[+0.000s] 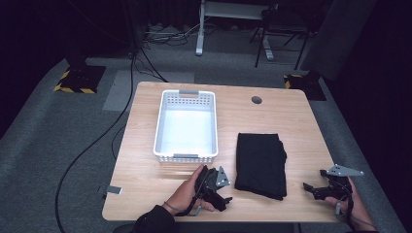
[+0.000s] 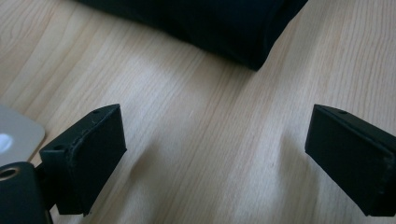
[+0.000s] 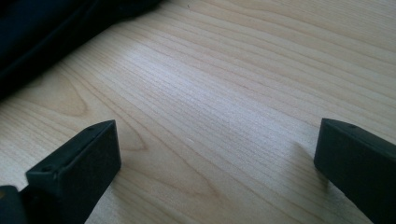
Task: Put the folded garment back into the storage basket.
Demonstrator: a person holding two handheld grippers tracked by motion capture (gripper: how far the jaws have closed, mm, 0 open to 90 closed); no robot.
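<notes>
A folded black cloth (image 1: 261,165) lies flat on the wooden table (image 1: 291,116), right of centre. To its left stands a white plastic basket (image 1: 186,124) with nothing in it. My left gripper (image 1: 224,193) rests low on the table just left of the cloth's near corner, jaws wide open and bare. In the left gripper view the cloth's edge (image 2: 224,28) lies ahead of the open left gripper (image 2: 215,158). My right gripper (image 1: 311,182) sits near the table's right front edge, open, right of the cloth. The right gripper view has the cloth (image 3: 42,32) at upper left, beyond the open right gripper (image 3: 217,163).
A round grommet hole (image 1: 256,100) marks the table's far side. A small grey tag (image 1: 113,190) sticks out at the front left edge. Cables (image 1: 92,141) trail over the carpet at the left, and a desk frame (image 1: 228,24) and a chair (image 1: 284,29) stand behind.
</notes>
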